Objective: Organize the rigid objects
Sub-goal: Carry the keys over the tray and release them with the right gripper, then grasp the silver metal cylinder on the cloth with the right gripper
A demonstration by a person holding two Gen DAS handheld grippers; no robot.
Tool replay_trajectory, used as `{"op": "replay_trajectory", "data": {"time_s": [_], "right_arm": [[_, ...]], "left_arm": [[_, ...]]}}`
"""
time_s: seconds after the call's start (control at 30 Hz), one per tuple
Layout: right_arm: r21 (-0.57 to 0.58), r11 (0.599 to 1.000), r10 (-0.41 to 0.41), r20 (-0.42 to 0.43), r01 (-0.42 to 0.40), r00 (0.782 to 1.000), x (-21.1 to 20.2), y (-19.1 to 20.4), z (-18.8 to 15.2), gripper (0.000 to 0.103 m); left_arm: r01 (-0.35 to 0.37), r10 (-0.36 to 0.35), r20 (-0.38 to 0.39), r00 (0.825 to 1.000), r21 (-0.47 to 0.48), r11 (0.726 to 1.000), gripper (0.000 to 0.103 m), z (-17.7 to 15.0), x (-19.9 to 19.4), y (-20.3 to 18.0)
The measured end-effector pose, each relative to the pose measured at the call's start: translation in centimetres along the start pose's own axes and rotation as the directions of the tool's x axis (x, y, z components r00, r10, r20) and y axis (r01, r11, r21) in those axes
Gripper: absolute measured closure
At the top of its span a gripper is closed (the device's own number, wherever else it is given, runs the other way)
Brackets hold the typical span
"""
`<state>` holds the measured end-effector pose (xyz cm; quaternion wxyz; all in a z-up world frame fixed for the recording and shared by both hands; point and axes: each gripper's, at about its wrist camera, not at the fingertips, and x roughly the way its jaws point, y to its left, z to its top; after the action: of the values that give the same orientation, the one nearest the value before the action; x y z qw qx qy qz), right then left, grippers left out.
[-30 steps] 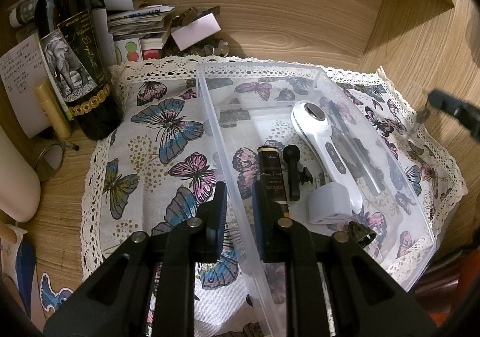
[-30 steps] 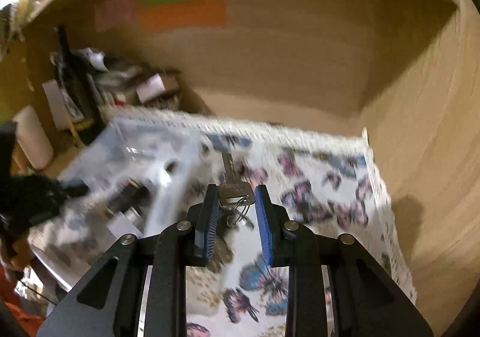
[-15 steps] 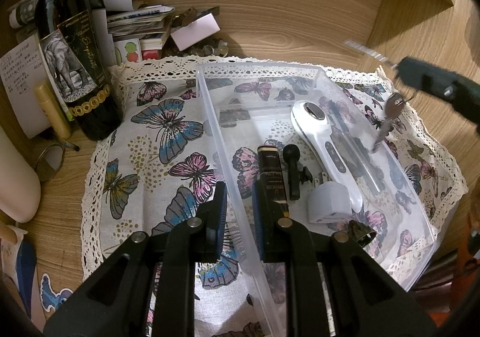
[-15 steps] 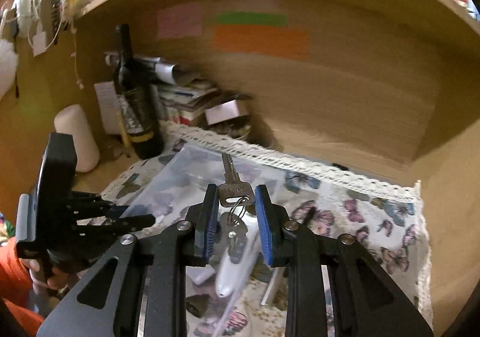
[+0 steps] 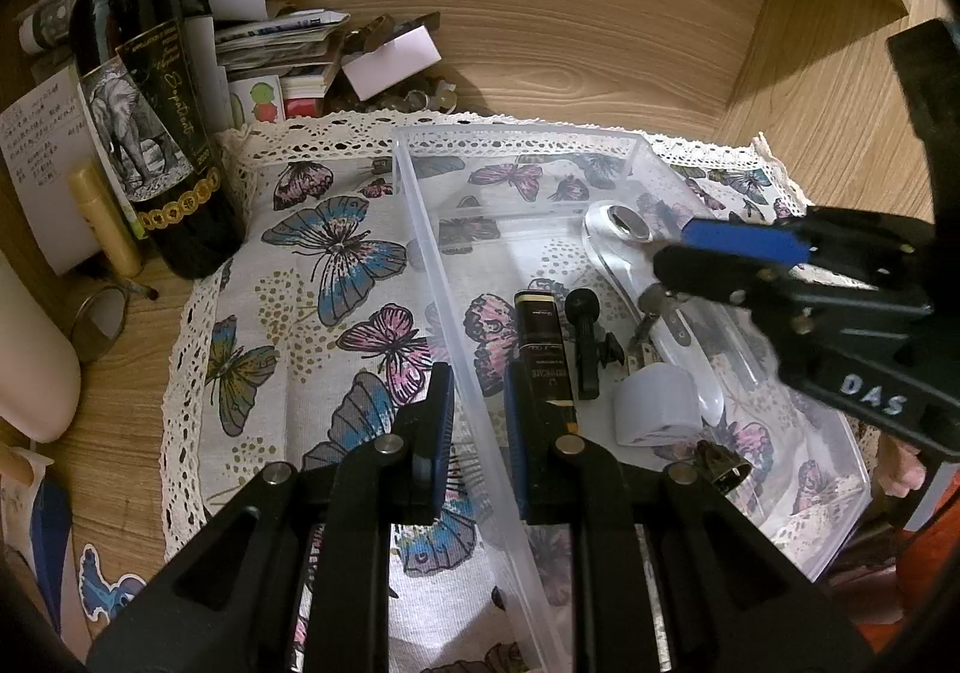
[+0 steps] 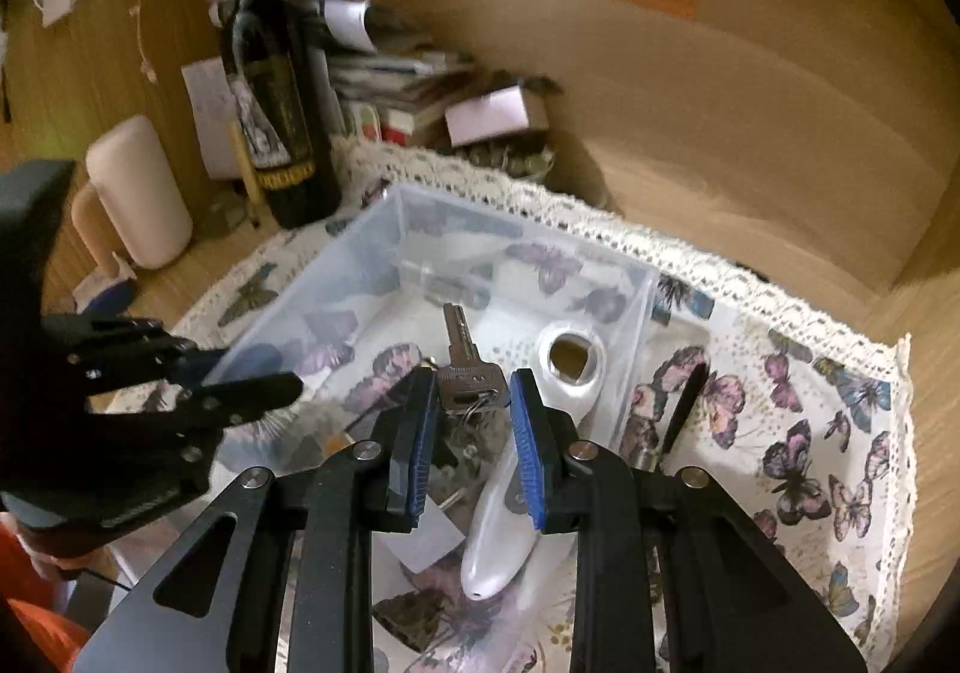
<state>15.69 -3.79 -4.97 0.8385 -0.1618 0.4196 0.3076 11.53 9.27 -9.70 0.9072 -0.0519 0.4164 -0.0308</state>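
A clear plastic bin (image 5: 516, 136) lies on a butterfly cloth. My left gripper (image 5: 478, 424) is shut on the bin's left wall near its front end. Inside lie a white handheld device (image 5: 618, 229), a black-and-gold tube (image 5: 543, 367), a black clip mic (image 5: 585, 343), a white charger (image 5: 657, 409) and a small bell (image 5: 723, 466). My right gripper (image 6: 471, 415) is shut on a bunch of keys (image 6: 465, 367), one key sticking forward, hanging over the bin (image 6: 516, 229) above the white device (image 6: 510, 523). From the left wrist view the right gripper (image 5: 675, 252) reaches in from the right, keys (image 5: 651, 307) dangling.
A dark wine bottle (image 5: 150, 133) stands at the cloth's back left, beside a cream cylinder (image 6: 138, 193) and a heap of papers (image 5: 276, 49). A dark stick (image 6: 681, 403) lies on the cloth (image 6: 810, 433) right of the bin. Wooden walls close the back and right.
My right gripper has swung left and down with the keys, from beside the bin to over its inside. The left gripper has kept its hold on the bin wall.
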Motion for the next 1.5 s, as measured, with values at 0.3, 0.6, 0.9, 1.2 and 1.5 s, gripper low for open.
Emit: {"op": "replay_trajectory", "data": {"time_s": [0.3, 0.6, 0.9, 1.2, 1.5], "right_arm": [[0.03, 0.999, 0.016, -0.041, -0.015, 0.999, 0.3, -0.7, 0.0, 0.08], [0.083, 0.995, -0.058, 0.034, 0.055, 0.998, -3.5, -3.3, 0.1, 0.08], [0.149, 0.98, -0.131, -0.027, 0.133, 0.991, -3.5, -6.8, -2.5, 0.08], [0.175, 0.981, -0.063, -0.137, 0.087, 0.989, -0.1, -7.1, -6.3, 0.08], [0.162, 0.985, -0.041, -0.159, 0.067, 0.986, 1.6, -6.9, -7.0, 0.088]], "left_arm": [[-0.001, 0.001, 0.001, 1.0, 0.0, 1.0, 0.086, 0.0, 0.0, 0.0], [0.0, 0.0, 0.0, 1.0, 0.0, 1.0, 0.086, 0.0, 0.0, 0.0], [0.0, 0.0, 0.0, 1.0, 0.0, 1.0, 0.086, 0.0, 0.0, 0.0], [-0.005, 0.005, -0.002, 1.0, 0.003, 1.0, 0.086, 0.0, 0.0, 0.0], [-0.006, 0.006, -0.002, 1.0, 0.005, 1.0, 0.086, 0.1, 0.0, 0.0]]}}
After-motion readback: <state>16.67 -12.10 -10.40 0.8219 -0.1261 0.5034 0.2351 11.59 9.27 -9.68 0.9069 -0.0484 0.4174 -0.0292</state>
